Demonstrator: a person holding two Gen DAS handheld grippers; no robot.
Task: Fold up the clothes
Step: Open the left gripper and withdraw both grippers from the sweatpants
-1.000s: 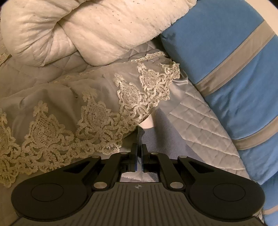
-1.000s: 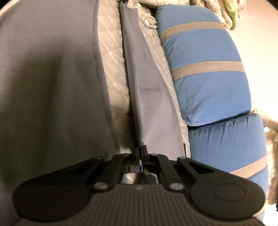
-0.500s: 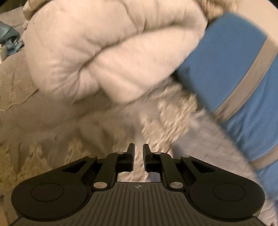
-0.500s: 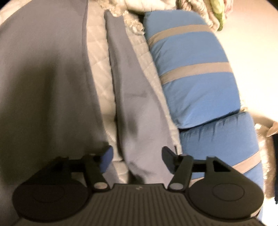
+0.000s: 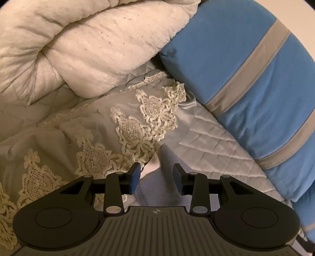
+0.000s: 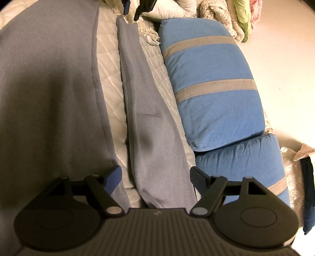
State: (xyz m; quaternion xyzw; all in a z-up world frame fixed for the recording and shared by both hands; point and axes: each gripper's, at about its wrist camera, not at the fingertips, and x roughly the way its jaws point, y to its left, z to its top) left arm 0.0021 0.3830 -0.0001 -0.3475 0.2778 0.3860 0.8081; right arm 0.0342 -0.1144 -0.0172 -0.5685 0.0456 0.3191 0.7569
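1. Grey garment: a long narrow strip [image 6: 149, 126] lies flat on the bed, running from near to far, with a wider grey panel [image 6: 49, 102] to its left. A gap of quilt shows between them. Whether they are one piece joined out of view cannot be told.
2. Right gripper [image 6: 155, 177] hovers over the strip's near end, jaws spread wide, gripping nothing. The cloth lies between and below the fingers.
3. Left gripper [image 5: 156, 178] sits at the strip's far tip [image 5: 167, 157], jaws spread, nothing pinched. It also shows at the top of the right wrist view [image 6: 131, 8].
4. One gripper at each end of the strip suits laying it straight and flat. It would equally suit taking up both ends, and the pictures do not settle which.
5. Surface: a bed with a pale diamond-quilted cover [image 6: 108, 82], soft and giving, so folds may sag.
6. Around it: lace-trimmed fabric [image 5: 126, 126] to the left of the far tip, a bulky cream comforter [image 5: 88, 49] beyond it, and blue cushions with grey bands [image 6: 212, 86] along the right edge.
7. Room: pale floor [image 6: 285, 69] on the right, and a heap of mixed fabrics [image 6: 232, 17] at far right. The light is warm and dim.
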